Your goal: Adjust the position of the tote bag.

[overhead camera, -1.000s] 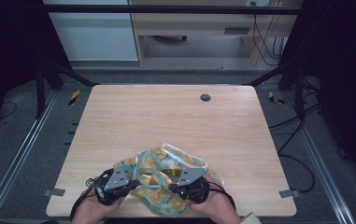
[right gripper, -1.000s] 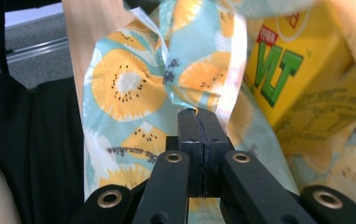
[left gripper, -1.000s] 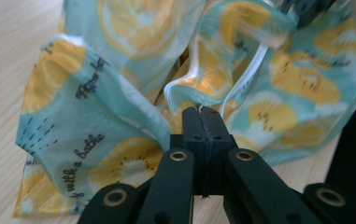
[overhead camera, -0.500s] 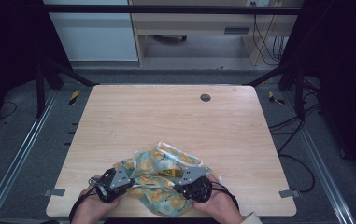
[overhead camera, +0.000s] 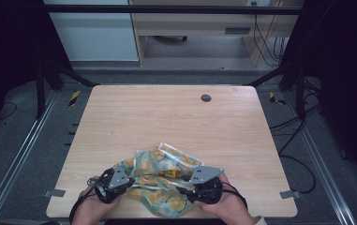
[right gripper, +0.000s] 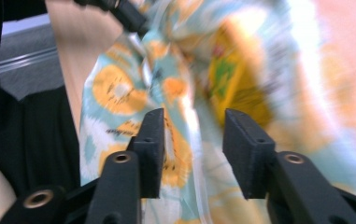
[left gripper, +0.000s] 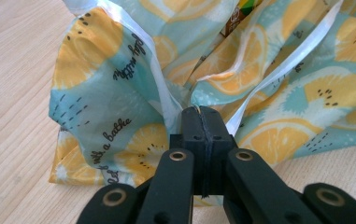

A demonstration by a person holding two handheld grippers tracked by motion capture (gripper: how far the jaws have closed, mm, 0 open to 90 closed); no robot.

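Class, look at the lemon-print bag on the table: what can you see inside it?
Through the mouth of the lemon-print bag a yellow and green package shows. The fabric covers the rest of it, so what it is stays hidden.

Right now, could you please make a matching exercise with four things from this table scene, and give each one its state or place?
Things:
1. left gripper
2. right gripper
3. lemon-print bag
4. dark round spot

States or places:
A. on the far part of the wooden table
B. jaws apart, having just opened, with cloth between them
C. crumpled at the near edge
D. jaws shut on a fold of the cloth

Pairs: 1-D, 2-B, 3-C, 4-A
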